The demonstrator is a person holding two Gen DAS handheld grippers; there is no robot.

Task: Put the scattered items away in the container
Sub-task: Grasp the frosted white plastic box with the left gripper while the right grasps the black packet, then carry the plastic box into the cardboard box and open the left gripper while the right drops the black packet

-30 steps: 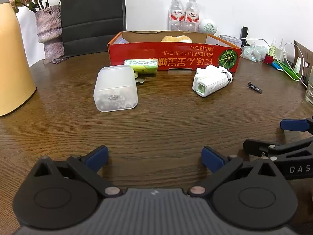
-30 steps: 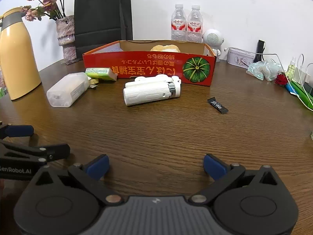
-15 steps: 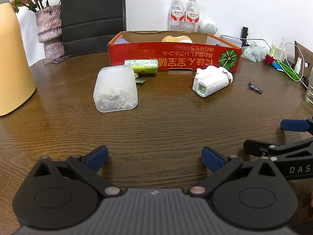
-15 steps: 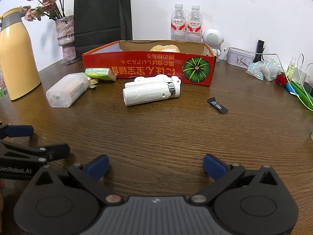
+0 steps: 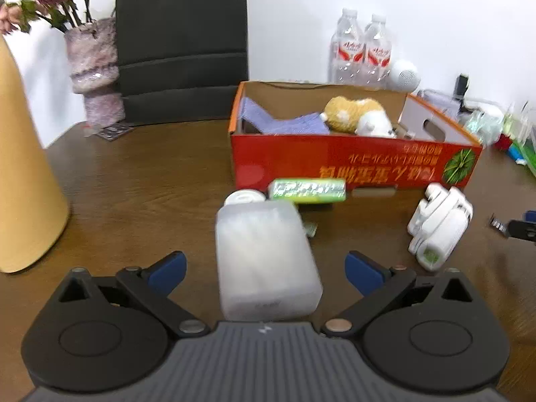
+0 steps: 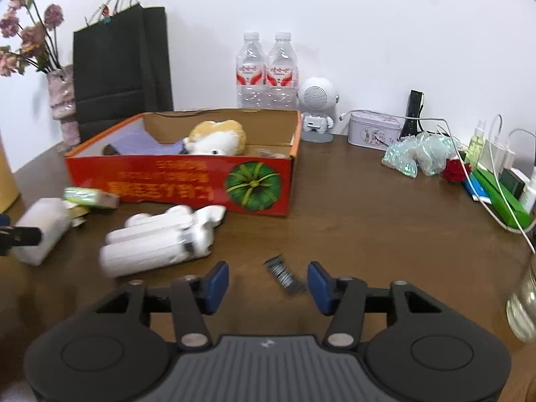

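I am holding my left gripper angled down toward the table, its blue pads spread wide and touching nothing. My right gripper is tilting down likewise; its jaws have just been closing, pads now partly apart and pressing on nothing.

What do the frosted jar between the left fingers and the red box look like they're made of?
Frosted jar: likely translucent matte plastic; milky walls show pale contents dimly, white cap behind. Red box: cardboard, with a printed, slightly glossy red outside and plain brown inner walls and a cut handle slot.
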